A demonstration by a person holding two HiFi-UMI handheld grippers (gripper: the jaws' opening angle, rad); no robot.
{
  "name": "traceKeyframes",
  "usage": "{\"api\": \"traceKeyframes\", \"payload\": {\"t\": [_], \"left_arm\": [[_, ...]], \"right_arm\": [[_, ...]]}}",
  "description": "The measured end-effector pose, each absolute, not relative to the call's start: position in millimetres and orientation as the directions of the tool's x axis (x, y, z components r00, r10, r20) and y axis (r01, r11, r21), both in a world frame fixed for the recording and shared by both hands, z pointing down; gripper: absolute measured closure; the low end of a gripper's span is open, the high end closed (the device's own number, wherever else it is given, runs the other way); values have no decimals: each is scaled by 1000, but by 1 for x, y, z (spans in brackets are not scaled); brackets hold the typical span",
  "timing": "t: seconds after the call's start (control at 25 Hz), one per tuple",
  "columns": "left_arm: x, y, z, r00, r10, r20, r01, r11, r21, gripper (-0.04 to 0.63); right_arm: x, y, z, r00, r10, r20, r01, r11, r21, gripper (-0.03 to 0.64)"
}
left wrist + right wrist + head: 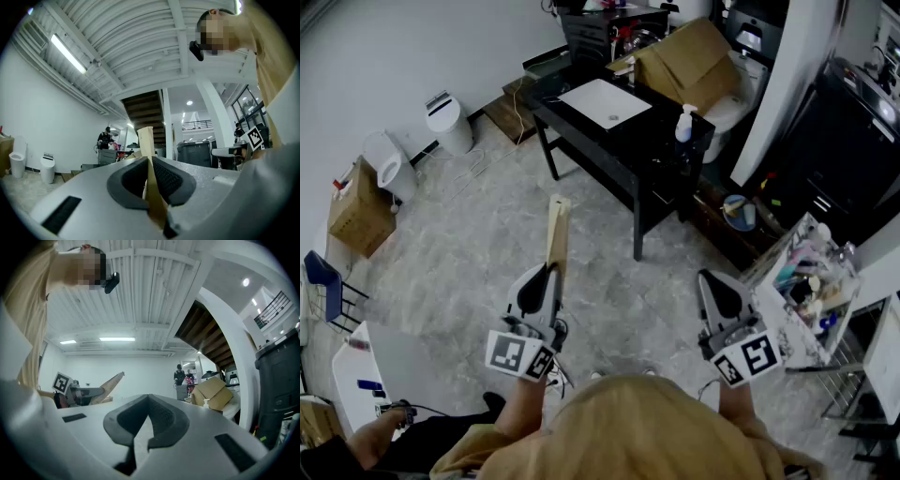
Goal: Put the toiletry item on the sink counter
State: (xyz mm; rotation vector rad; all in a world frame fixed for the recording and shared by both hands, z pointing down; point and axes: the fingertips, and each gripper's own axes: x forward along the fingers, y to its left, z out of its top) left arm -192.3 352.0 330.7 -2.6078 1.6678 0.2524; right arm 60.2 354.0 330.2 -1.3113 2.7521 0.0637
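Note:
My left gripper (551,269) is shut on a long, flat tan box (558,230), the toiletry item, which sticks out forward past the jaws. In the left gripper view the box (145,140) stands pinched between the dark pads of the left gripper (150,161). My right gripper (705,277) is held beside it with the jaws shut and nothing between them, as the right gripper view shows (149,398). The black sink counter (649,141) with its white basin (605,101) stands across the floor, well ahead of both grippers.
A white pump bottle (684,123) stands on the counter's right end. Behind it are a cardboard box (689,54) and a toilet (733,105). A cluttered rack (811,286) stands at right. A white bin (448,122) and another box (359,208) sit at left.

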Motion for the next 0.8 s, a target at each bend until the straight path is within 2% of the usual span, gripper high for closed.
{"api": "traceKeyframes", "payload": {"t": [0.52,0.8], "left_arm": [[-184,350,339,375,-917,-132,-921,-386,62,577],[-170,352,340,358,-924,-134,-929,-367,53,577]], "right_arm": [[86,340,336,-606,-791,-85,-793,609,-3,614],[105,342,339,-612,-781,-127,-781,622,-62,614]]}}
